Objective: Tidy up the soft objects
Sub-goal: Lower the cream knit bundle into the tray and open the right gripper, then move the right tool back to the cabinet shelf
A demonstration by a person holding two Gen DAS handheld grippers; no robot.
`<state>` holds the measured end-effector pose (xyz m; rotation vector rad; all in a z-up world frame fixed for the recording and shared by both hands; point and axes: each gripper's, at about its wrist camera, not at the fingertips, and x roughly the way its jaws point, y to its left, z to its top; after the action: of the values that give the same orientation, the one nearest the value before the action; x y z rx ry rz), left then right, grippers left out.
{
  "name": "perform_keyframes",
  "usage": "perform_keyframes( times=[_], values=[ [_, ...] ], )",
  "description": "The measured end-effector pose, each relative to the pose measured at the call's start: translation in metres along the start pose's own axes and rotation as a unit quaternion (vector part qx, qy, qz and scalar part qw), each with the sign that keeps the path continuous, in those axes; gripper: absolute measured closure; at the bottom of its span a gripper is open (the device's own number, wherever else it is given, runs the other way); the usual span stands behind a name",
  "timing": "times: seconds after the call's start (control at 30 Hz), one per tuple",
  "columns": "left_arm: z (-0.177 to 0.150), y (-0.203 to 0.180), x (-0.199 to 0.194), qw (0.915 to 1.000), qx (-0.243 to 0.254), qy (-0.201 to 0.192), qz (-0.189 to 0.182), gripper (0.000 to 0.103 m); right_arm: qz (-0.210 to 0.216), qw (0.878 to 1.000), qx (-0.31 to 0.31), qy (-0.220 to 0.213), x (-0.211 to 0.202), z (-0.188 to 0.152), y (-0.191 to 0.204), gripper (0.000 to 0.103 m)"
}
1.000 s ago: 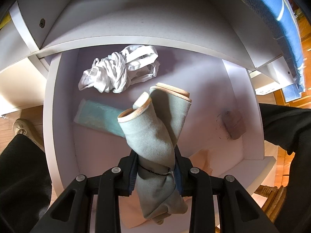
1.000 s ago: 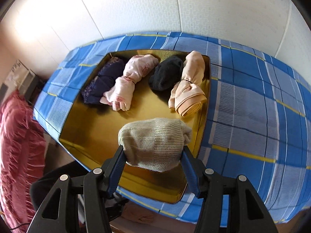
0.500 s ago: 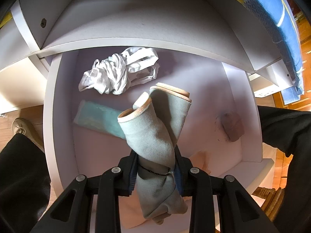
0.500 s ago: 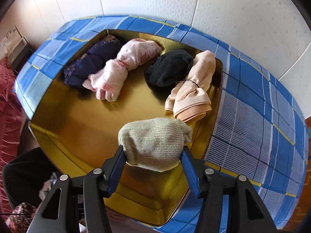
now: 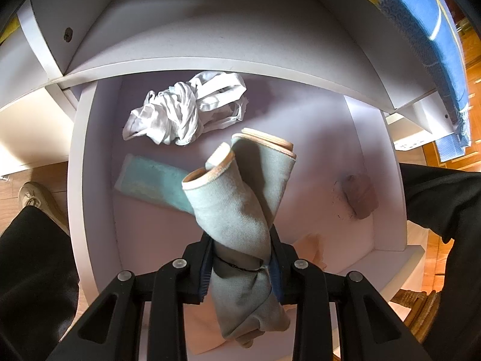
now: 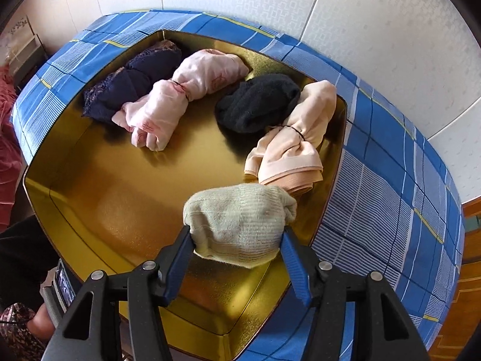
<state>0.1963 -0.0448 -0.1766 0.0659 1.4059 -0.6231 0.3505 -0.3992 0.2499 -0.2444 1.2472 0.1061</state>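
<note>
My left gripper [image 5: 240, 258] is shut on a pale green rolled garment with peach trim [image 5: 237, 210], tied with a black band, held above an open white drawer [image 5: 90, 180]. The drawer holds a crumpled white garment [image 5: 177, 114], a teal folded cloth [image 5: 150, 183], a small mauve bundle [image 5: 360, 195] and a peach piece [image 5: 309, 246]. My right gripper [image 6: 237, 249] is shut on a pale green knitted sock ball [image 6: 237, 222], held above the near right part of a gold tray [image 6: 120, 210]. The tray holds a navy lace bundle [image 6: 132, 84], a pink bundle [image 6: 180, 96], a black sock ball [image 6: 258, 102] and a peach bundle [image 6: 297, 138].
The gold tray lies on a blue checked cloth [image 6: 390, 180] beside a white wall. A white shelf panel [image 5: 210, 30] overhangs the drawer's back. The person's dark trouser legs [image 5: 30, 270] and a shoe [image 5: 33, 198] flank the drawer. A red fabric [image 6: 6, 138] lies left of the tray.
The right gripper with the sock ball has moved in over the tray, which now looks larger and closer. The left gripper has barely moved, drifting slightly over the drawer.
</note>
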Motion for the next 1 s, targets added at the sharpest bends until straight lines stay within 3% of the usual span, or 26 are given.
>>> perform_keyframes(
  times=[0.33, 0.57, 0.83, 1.0],
  values=[
    [0.001, -0.003, 0.005, 1.0000, 0.003, 0.002, 0.004, 0.071, -0.013, 0.999, -0.001, -0.033, -0.026, -0.001, -0.007, 0.043],
    [0.001, -0.004, 0.004, 1.0000, 0.004, -0.004, 0.005, 0.071, 0.044, 0.996, 0.037, -0.075, -0.057, -0.022, -0.015, 0.043],
    [-0.002, -0.001, 0.000, 0.9999, 0.004, -0.012, 0.008, 0.071, 0.127, 0.982, 0.056, -0.127, -0.090, -0.090, -0.013, 0.043],
    [-0.003, 0.000, -0.004, 0.9997, -0.001, -0.021, 0.012, 0.071, 0.180, 0.977, 0.048, -0.101, -0.084, -0.151, 0.003, 0.043]
  ],
)
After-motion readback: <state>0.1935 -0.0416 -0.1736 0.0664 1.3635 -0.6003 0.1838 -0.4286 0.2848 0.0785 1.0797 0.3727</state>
